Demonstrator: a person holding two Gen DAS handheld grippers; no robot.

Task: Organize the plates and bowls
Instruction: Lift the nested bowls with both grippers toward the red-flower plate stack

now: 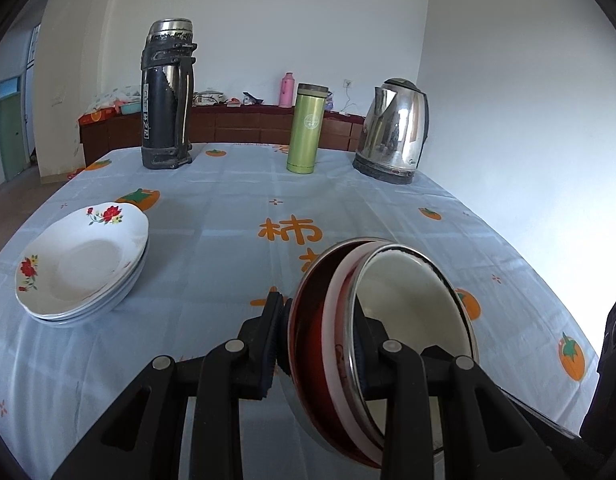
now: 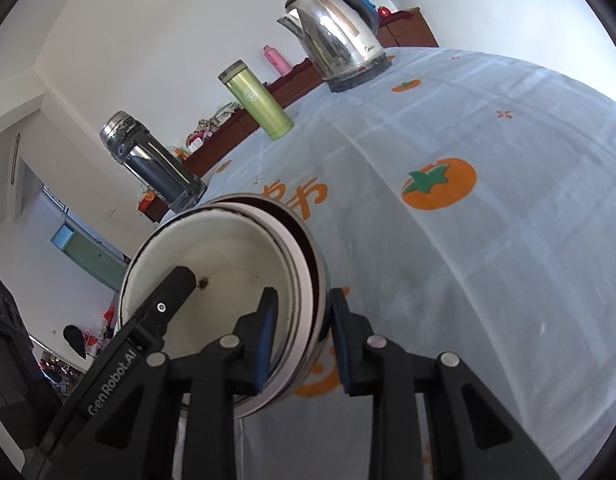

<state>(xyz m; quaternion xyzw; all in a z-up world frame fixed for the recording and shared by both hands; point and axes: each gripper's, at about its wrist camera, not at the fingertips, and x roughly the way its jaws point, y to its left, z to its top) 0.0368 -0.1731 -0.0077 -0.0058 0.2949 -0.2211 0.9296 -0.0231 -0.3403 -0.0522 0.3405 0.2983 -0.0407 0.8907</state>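
A stack of nested bowls [image 1: 388,320], steel outside with red and white rims and a cream inside, is tilted on edge above the table. My left gripper [image 1: 320,344] is shut on its rim, one finger outside, one inside. My right gripper [image 2: 299,336] is also shut on the same bowls' [image 2: 227,272] rim from the other side. The left gripper's finger [image 2: 163,304] shows inside the bowl in the right wrist view. A stack of white flowered plates [image 1: 83,264] sits on the table at the left, apart from both grippers.
A tall black thermos [image 1: 167,96], a green flask [image 1: 305,128] and a steel kettle [image 1: 394,132] stand along the far edge of the table. The tablecloth [image 1: 227,200] is light blue with orange persimmons. A dark wooden cabinet [image 1: 247,124] lines the wall behind.
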